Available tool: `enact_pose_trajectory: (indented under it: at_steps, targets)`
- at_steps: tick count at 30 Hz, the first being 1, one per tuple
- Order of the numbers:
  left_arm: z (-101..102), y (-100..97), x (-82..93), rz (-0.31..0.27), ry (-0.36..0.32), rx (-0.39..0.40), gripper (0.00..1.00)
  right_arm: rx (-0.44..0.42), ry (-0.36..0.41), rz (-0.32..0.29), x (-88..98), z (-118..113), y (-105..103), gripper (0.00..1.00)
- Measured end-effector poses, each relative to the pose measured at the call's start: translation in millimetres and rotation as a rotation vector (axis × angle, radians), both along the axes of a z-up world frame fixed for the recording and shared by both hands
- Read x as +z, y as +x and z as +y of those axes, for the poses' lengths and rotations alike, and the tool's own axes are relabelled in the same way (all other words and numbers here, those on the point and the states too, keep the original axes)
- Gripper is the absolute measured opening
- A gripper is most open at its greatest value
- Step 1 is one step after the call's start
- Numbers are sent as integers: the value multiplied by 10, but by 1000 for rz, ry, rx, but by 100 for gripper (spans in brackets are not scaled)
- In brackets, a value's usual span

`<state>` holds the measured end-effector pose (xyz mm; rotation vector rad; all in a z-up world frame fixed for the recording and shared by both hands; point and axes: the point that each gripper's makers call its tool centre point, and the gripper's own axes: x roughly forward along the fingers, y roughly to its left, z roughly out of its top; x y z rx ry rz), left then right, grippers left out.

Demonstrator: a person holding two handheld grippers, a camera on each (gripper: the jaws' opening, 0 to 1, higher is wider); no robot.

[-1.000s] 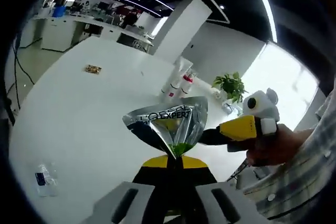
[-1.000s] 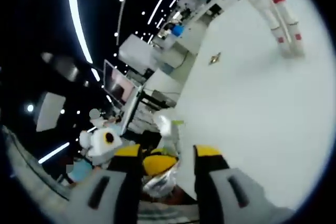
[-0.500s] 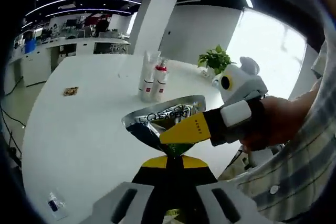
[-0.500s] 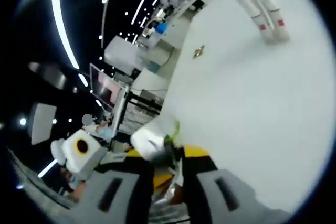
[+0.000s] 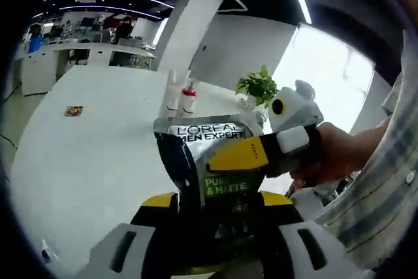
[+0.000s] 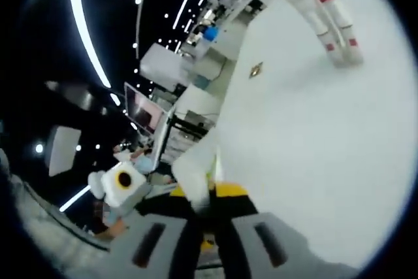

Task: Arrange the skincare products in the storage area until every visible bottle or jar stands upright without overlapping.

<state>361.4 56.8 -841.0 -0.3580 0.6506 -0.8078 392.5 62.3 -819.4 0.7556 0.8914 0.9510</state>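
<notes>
Above the tabletop (image 5: 78,161): silver pouch (image 5: 206,161), held aloft. Right tool (image 6: 206,210) clenched on its edge; left tool (image 5: 219,204) parted, flanking its base. Upright white bottles (image 5: 179,99) well apart. Advice: lower level, base first, beside them without overlap.

Silver pouch (image 5: 209,161): foil, dark printed front reading "L'OREAL MEN EXPERT", green band with "PURE & MATTE"; held upright above the white table (image 5: 85,155), clear of the surface; seen edge-on as a pale sliver in right gripper view (image 6: 196,178).

Two white tubes (image 5: 179,101): red bands and caps, standing upright, side by side, just touching or nearly so, well apart from the pouch, far across the table; also in right gripper view (image 6: 330,24).
</notes>
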Motion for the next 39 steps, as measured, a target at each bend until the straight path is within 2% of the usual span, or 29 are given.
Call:
enact_pose_trajectory:
  at_steps: [3,4,5,8,11,12,14,15,16,17,18,20,21,22,24,25,26,28,29,32,35,38,39]
  targets:
    - [55,49,87,52,-132,43,49,50,26,-11,74,-23,-12,2]
    - [79,66,109,51,-160,53,49,60,39,-11,98,-20,-22,2]
    - [109,80,130,66,-203,65,50,73,72,-1,153,-21,-25,1]
    - [115,25,172,108,-277,38,50,94,174,53,311,0,-42,1]
    - [78,-41,298,121,-364,11,48,173,193,50,355,49,-138,1]
    - [74,-56,356,132,-419,10,45,210,200,58,371,82,-195,1]
    - [86,-79,418,146,-489,8,25,240,215,60,395,124,-238,1]
    - [87,-87,435,146,-505,5,24,241,217,62,398,132,-241,1]
    - [132,-60,470,140,-561,44,21,231,237,66,424,134,-224,1]
    - [144,-70,504,154,-596,48,19,222,256,90,430,133,-207,1]
    - [174,-59,530,144,-616,57,17,222,269,96,444,136,-208,1]
    - [226,-37,576,123,-644,82,6,206,256,83,426,150,-189,2]
    - [224,-69,666,126,-700,55,2,207,253,77,420,158,-189,2]
    - [248,-42,600,119,-663,75,2,214,286,84,471,176,-197,2]
    - [267,-1,623,109,-673,119,2,185,267,51,454,194,-121,4]
    - [289,20,647,103,-691,133,1,167,266,25,465,203,-76,7]
    - [347,82,695,93,-731,180,1,138,267,25,463,210,-28,10]
    - [455,168,765,90,-811,242,1,164,303,45,524,252,-72,10]
    - [484,184,786,95,-837,248,1,165,311,44,540,275,-72,10]
    - [551,246,823,95,-838,256,1,180,308,28,577,360,-113,11]
    - [561,312,889,100,-886,252,1,198,326,15,639,418,-151,6]
    - [578,404,949,92,-914,256,1,162,326,-13,673,363,-53,1]
    - [556,423,954,101,-914,249,1,152,348,-9,693,348,-17,1]
